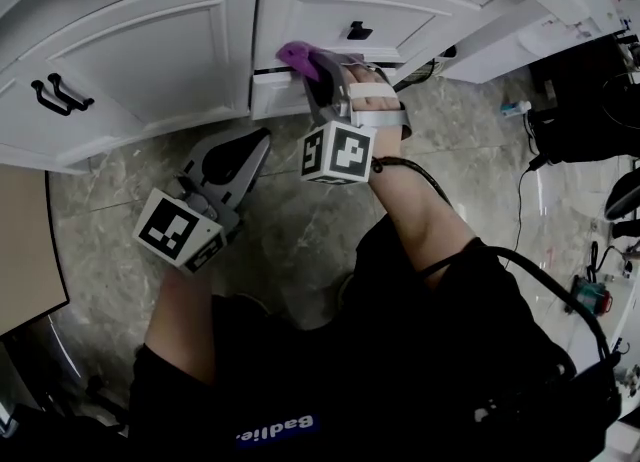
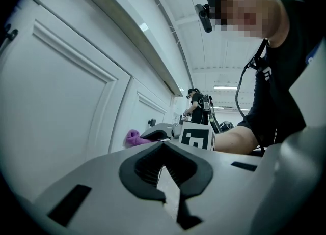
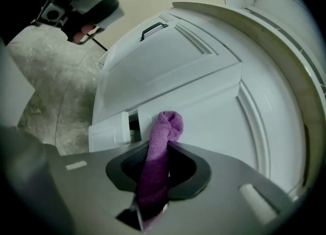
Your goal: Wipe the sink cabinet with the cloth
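Note:
The white sink cabinet [image 1: 170, 50] fills the top of the head view. My right gripper [image 1: 318, 75] is shut on a purple cloth [image 1: 297, 56], whose bunched end presses on the lower edge of a cabinet front beside a dark gap. In the right gripper view the cloth [image 3: 168, 122] sticks out past the jaws of the gripper [image 3: 159, 150] and touches the white panel [image 3: 204, 91]. My left gripper [image 1: 255, 145] hangs lower left over the floor, shut and empty. The left gripper [image 2: 163, 146] faces along the cabinet [image 2: 61, 101] toward the cloth [image 2: 133, 137].
Two black pull handles [image 1: 60, 95] sit on the left door and a black knob [image 1: 358, 30] on the right front. Grey marble floor [image 1: 290, 220] lies below. Cables and gear [image 1: 590, 290] crowd the right. Another person [image 2: 196, 104] stands far off.

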The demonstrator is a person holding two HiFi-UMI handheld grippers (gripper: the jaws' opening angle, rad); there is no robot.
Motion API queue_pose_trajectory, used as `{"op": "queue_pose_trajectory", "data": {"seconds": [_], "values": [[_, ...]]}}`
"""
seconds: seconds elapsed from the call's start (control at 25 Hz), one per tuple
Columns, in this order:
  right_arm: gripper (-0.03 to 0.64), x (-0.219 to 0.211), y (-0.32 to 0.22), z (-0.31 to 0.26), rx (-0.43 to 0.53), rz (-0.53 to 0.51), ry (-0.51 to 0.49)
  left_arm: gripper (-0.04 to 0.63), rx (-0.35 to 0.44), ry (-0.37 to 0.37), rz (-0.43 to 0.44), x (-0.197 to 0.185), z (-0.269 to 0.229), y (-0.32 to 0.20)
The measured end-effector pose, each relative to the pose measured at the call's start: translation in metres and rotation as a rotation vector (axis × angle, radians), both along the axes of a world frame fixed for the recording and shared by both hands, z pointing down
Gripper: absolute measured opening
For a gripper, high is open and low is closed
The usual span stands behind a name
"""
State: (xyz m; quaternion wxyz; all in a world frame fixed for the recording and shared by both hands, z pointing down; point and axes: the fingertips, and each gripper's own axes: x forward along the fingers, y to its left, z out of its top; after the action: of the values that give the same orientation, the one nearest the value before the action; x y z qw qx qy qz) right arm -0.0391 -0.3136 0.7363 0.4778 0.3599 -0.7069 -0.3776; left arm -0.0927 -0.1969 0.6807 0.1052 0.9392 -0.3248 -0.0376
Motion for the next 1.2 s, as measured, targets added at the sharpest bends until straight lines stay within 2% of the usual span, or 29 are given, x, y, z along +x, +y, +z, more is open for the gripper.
{"op": "queue_pose_trajectory", "data": {"seconds": [0.2, 0.32, 0.44, 0.56, 0.68, 0.8, 0.92, 1.2], "values": [[0.077, 0.009, 0.007, 0.025, -0.085, -0.004, 0.059, -0.011, -0.008, 0.004, 0.01, 0.003, 0.003, -0.002], [0.077, 0.02, 0.013, 0.021, -0.09, -0.002, 0.056, -0.011, 0.005, 0.003, 0.019, 0.006, 0.002, -0.003], [0.078, 0.022, 0.025, -0.023, -0.014, -0.025, -0.001, -0.011, 0.014, 0.013, 0.027, 0.009, 0.0, -0.004], [0.077, 0.026, 0.03, -0.087, 0.111, -0.034, -0.063, -0.011, 0.015, 0.012, 0.036, 0.012, -0.001, -0.003], [0.078, 0.035, 0.02, -0.143, 0.226, -0.01, -0.104, -0.011, 0.014, 0.01, 0.043, 0.016, -0.002, -0.002], [0.078, 0.044, 0.003, -0.173, 0.287, 0.015, -0.117, -0.011, 0.016, 0.009, 0.051, 0.02, -0.004, 0.0], [0.077, 0.046, -0.002, -0.167, 0.286, 0.021, -0.112, -0.011, 0.016, 0.005, 0.057, 0.022, -0.005, 0.004], [0.078, 0.054, 0.01, -0.076, 0.136, 0.046, -0.082, -0.011, 0.008, 0.007, 0.045, 0.017, -0.003, 0.003]]}}
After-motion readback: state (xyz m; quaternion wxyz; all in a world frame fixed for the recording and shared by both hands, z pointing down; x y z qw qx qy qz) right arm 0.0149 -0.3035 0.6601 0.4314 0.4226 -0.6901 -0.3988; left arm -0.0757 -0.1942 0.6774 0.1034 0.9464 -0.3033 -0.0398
